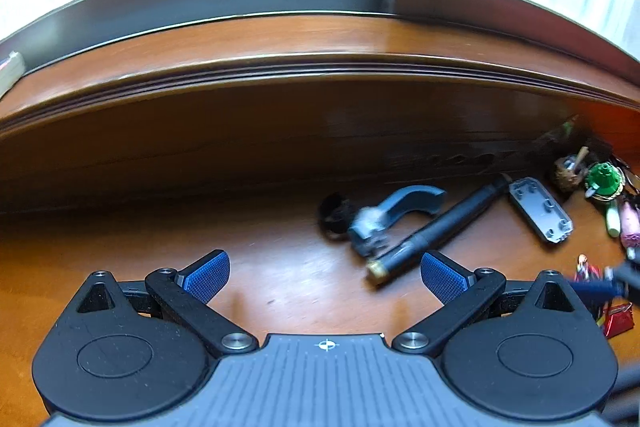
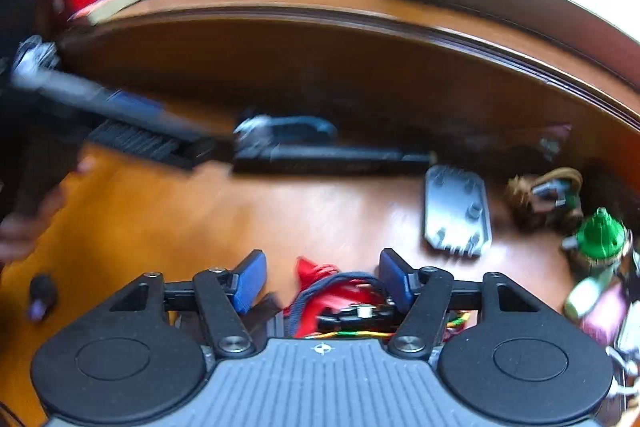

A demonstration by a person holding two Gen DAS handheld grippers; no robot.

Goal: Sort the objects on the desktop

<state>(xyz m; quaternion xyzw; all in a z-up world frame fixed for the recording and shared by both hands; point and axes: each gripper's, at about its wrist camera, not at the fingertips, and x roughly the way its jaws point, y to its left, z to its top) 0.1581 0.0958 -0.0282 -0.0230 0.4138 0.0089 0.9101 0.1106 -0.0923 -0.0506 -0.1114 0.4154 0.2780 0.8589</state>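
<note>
My left gripper [image 1: 326,279] is open, low over the wooden desk [image 1: 200,227], with nothing between its blue pads. Just ahead and to the right lie a black pen with a brass end [image 1: 436,231], a blue-grey hooked tool [image 1: 396,215] and a small black round thing [image 1: 334,213]. My right gripper [image 2: 322,281] is also open. A red wrapper tangled with a dark blue cord [image 2: 332,287] lies between its fingers. In the right wrist view the blurred left gripper [image 2: 216,143] reaches in from the left toward the pen [image 2: 336,159].
A grey studded plate [image 2: 456,213], a brown figurine [image 2: 544,199], a green top-shaped toy [image 2: 598,237] and pink and white bits [image 2: 600,307] crowd the right side. A small black object [image 2: 42,295] lies at the left. A raised wooden sill [image 1: 280,39] and a window bound the back.
</note>
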